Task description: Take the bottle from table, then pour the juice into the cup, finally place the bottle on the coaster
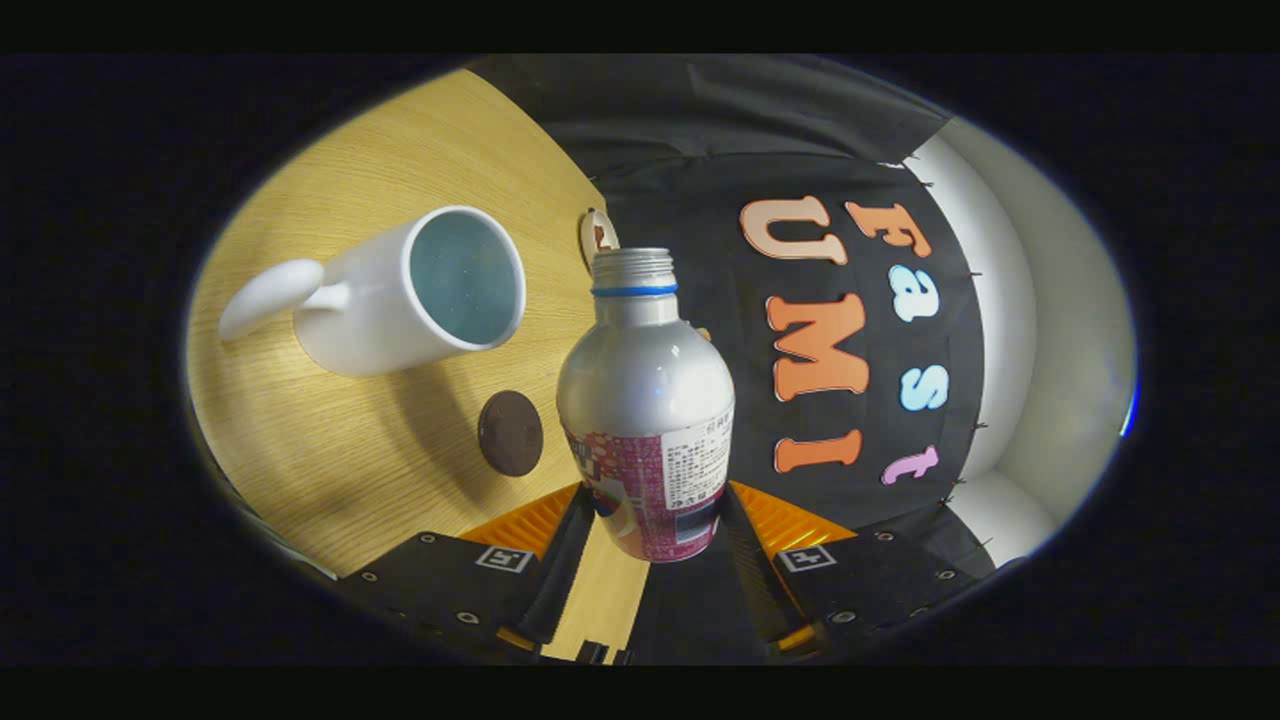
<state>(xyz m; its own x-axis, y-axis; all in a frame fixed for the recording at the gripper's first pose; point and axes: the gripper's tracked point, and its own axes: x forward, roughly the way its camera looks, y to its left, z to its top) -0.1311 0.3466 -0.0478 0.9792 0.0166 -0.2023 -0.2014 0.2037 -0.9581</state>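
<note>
The claw (655,525) is clamped on a silver aluminium bottle (648,390), its two fingers pressing on either side of the lower, labelled part of the body. The bottle stands between the fingers and rises ahead of them, its base close to the camera and its neck pointing away. The threaded mouth is uncapped, with a blue ring just under the threads. A magenta and white label wraps the lower half; its print is too small to make out.

The whole view is tilted, so the wooden table (330,470) appears slanted off to the left of the claw, with the booth's black cloth wall beyond and to the right of the bottle. The bottle appears lifted off the table, since the wood shows through the gap between the fingers beneath its base.

A white ceramic mug (400,300) sits on the table ahead of the claw and to its left, well apart from the bottle, its open mouth turned toward the camera and its handle pointing away to the left. Its inside looks pale and bare; whether any liquid is in it cannot be told.

A dark brown round coaster (510,433) lies flat on the table just left of the bottle's body, between the mug and the left finger. A small light round disc (597,238) lies beyond the bottle's neck, near the table's far edge.
</note>
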